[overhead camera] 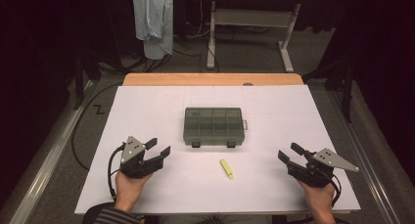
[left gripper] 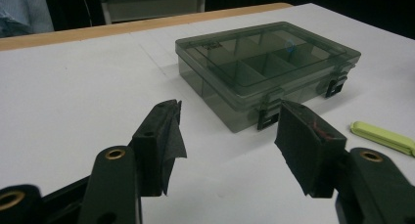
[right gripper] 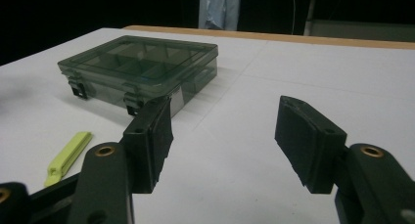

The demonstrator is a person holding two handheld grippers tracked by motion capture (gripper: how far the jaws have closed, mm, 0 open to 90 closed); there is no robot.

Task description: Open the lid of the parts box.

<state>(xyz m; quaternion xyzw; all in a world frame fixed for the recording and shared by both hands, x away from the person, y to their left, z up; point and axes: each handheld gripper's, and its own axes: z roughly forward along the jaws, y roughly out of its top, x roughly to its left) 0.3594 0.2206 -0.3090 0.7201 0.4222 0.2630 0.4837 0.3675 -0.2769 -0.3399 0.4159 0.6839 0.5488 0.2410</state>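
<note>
Smoky translucent compartment box (overhead camera: 214,126), lid shut, two black latches facing you, sits mid surface (overhead camera: 147,106), long axis left-right. Yellow-green clip (overhead camera: 226,168) lies near its front, slightly diagonal. Your left tool (overhead camera: 157,152) and right tool (overhead camera: 289,153) both gape, empty.

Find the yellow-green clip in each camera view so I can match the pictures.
High view: yellow-green clip lies at lower centre, in front of the compartment box.
Left gripper view: at the right edge, right of the box.
Right gripper view: at lower left, below the box.
Shared landmark: the box's two black latches.
</note>
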